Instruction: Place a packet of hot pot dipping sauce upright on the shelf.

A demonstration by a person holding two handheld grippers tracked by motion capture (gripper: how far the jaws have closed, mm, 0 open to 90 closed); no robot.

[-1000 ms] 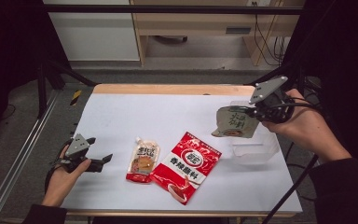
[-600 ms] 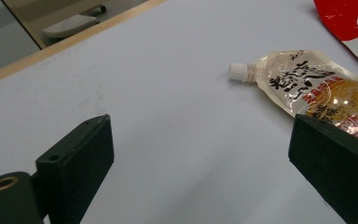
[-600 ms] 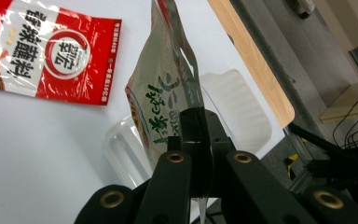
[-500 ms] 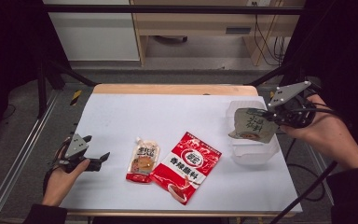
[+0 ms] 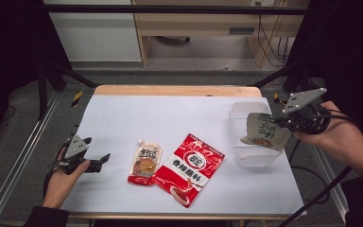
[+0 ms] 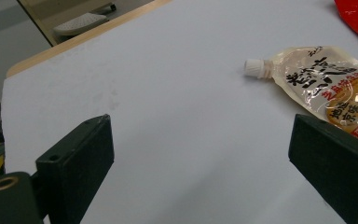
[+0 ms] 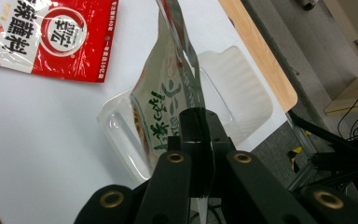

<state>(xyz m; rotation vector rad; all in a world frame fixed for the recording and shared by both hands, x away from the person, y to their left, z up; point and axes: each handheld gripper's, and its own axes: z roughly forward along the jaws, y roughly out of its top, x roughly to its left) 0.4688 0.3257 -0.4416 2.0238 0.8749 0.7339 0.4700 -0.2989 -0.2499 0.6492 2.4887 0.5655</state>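
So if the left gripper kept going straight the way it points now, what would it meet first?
Probably the spouted sauce pouch: it lies ahead of the open left gripper, toward its right jaw, with bare white table between. Depth is hard to judge.

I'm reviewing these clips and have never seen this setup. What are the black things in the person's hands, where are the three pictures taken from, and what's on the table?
No robot here: a person holds a two-jaw tool in each hand. One picture looks down from above the table; the other two come from cameras riding on each tool. The left tool is open and empty near the table's left edge. The right tool is shut on a grey-green pouch, held above a clear plastic tray. On the white surface lie a spouted sauce pouch and a red snack bag.
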